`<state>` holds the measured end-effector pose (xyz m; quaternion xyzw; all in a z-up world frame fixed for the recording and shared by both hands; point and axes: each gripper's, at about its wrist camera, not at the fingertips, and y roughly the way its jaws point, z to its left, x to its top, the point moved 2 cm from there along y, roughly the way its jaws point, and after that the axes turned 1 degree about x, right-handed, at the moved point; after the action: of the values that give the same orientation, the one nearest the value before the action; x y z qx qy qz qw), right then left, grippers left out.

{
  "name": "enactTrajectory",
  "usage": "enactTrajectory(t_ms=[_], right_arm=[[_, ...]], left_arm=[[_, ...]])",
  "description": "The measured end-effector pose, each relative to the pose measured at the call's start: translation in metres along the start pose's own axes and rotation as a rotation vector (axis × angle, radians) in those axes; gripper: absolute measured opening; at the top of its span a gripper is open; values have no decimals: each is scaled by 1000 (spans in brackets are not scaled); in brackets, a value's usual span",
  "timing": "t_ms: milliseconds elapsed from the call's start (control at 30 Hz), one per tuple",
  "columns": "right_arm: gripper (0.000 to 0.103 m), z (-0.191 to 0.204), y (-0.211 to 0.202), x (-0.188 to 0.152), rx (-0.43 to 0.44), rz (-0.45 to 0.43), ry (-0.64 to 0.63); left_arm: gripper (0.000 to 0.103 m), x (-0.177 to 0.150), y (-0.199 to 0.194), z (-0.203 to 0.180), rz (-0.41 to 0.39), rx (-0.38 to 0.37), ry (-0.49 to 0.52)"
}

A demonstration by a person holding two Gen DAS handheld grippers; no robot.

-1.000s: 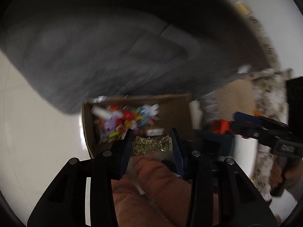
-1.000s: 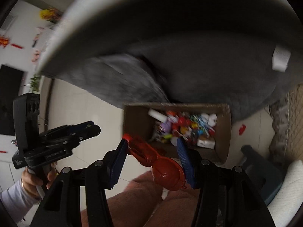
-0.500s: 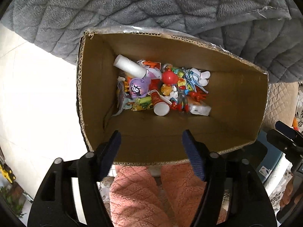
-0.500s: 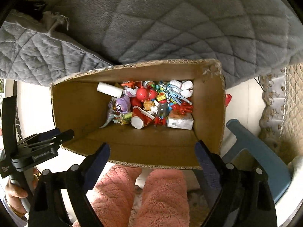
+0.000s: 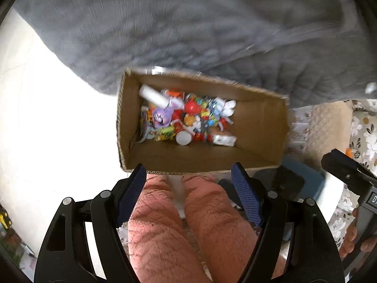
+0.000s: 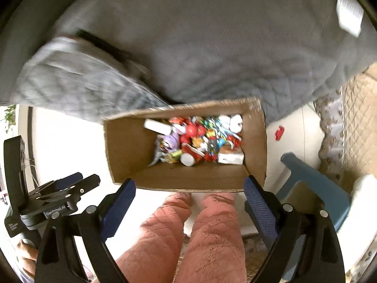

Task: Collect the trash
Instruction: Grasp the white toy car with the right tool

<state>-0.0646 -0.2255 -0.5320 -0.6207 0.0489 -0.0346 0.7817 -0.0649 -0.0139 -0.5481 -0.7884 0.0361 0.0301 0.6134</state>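
— Listing item one: the cardboard box (image 5: 202, 158), where?
— On the pale floor (image 5: 59, 129), its far edge against the grey quilt (image 5: 188, 23); mixed trash (image 5: 188, 120) heaped at its bottom.
— Claws?
— Left claw (image 5: 189, 184) above the box's near rim, spread, nothing between its fingers. Right claw (image 6: 189, 191) likewise, spread and bare.
— Other entries?
— Pink-trousered legs (image 6: 188, 235) below the box; blue stool (image 6: 313, 188) to its right.
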Motion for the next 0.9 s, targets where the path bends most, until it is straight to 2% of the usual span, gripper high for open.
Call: enactTrajectory(t_ms=[100,167,233,267,333,433,467,500,533,567,600,633,667,700,767,833,900], right_arm=[[91,22,-57,6,64,-90,-57],[91,34,-104,14,126,-183,-93],[94,43,-160,37,182,-315,-116],[95,46,-182,52,192,-371,-119],[95,50,-212,85,193,-455,-124],[95,59,-241,149,128,-556,-171],[94,63,-247,178,73,-588,-201],[91,66,-248,202,30,-601,-225],[84,69,-248,223,1,-601,-245],[70,70,-246,241,-23,-596,-254],[67,70,-243,265,-42,-576,-251],[57,67,-239,287,-38,-549,-243],[55,63,-236,299,-41,-534,-238],[55,58,-233,317,-80,-513,-241],[55,55,-224,336,-116,-466,-295],[54,58,-216,341,-155,-433,-370],[47,63,-205,346,-214,-397,-458]], left_arm=[[73,-4,-54,-13,-94,-33,31],[74,-7,-91,-19,-162,-46,62],[87,-8,-129,-26,-246,-40,91],[88,-9,-141,-29,-278,-40,100],[88,-7,-168,-35,-330,-45,121],[88,-7,-188,-41,-379,-40,127],[88,-6,-195,-42,-392,-54,120],[88,-6,-196,-42,-395,-58,111],[88,-7,-197,-42,-398,-59,99],[88,-7,-199,-40,-403,-61,76],[88,-8,-200,-37,-405,-65,51],[88,-9,-201,-34,-405,-67,33],[88,-12,-200,-30,-404,-63,3],[88,-14,-200,-26,-403,-61,-23],[88,-22,-199,-19,-403,-63,-71],[88,-27,-198,-11,-403,-57,-109],[88,-31,-193,-1,-390,-53,-162]])
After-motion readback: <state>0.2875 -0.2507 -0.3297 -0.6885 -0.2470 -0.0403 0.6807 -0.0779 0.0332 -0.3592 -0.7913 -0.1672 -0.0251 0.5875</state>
